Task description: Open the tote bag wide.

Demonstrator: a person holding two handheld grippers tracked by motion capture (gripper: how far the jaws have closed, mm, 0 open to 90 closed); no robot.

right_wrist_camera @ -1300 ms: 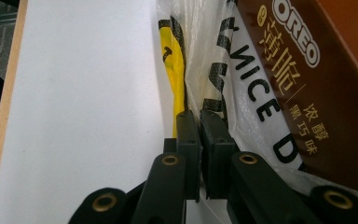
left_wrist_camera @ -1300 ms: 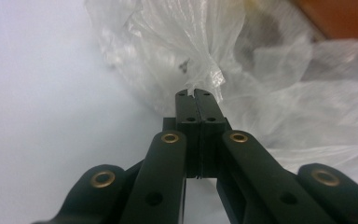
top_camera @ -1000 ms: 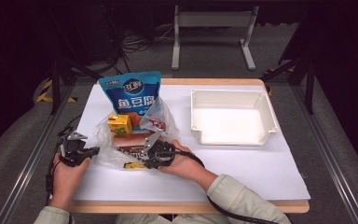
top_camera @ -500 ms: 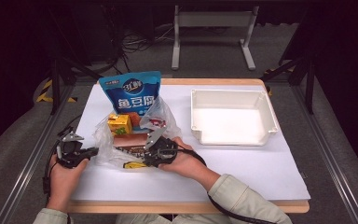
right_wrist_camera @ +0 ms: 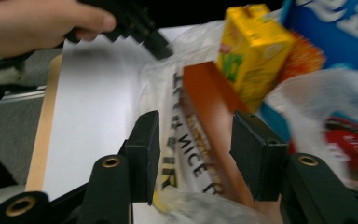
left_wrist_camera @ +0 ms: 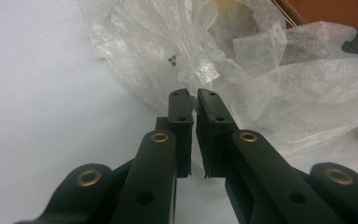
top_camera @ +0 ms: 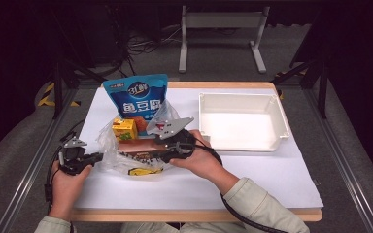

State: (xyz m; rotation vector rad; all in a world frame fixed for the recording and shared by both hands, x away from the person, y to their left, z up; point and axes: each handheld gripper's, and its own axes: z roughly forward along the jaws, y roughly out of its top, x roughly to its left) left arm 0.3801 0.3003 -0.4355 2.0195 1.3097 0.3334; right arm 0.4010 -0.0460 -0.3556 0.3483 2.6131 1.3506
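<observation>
- White paper covers the table (top_camera: 252, 174); a clear plastic bag (top_camera: 126, 158) of snacks lies between both grippers, left of an empty white tray (top_camera: 240, 121).
- Left gripper (left_wrist_camera: 195, 100): jaws pinched on the bag's edge.
- Right gripper (right_wrist_camera: 193, 135): jaws just opening, apart around a brown box (right_wrist_camera: 209, 107), not pressing it.

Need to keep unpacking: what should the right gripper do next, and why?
Probably lower the right gripper and close on the long brown box. Its jaws have just been opening and straddle the box without pressing, while the left gripper pinches the clear plastic bag steady.
</observation>
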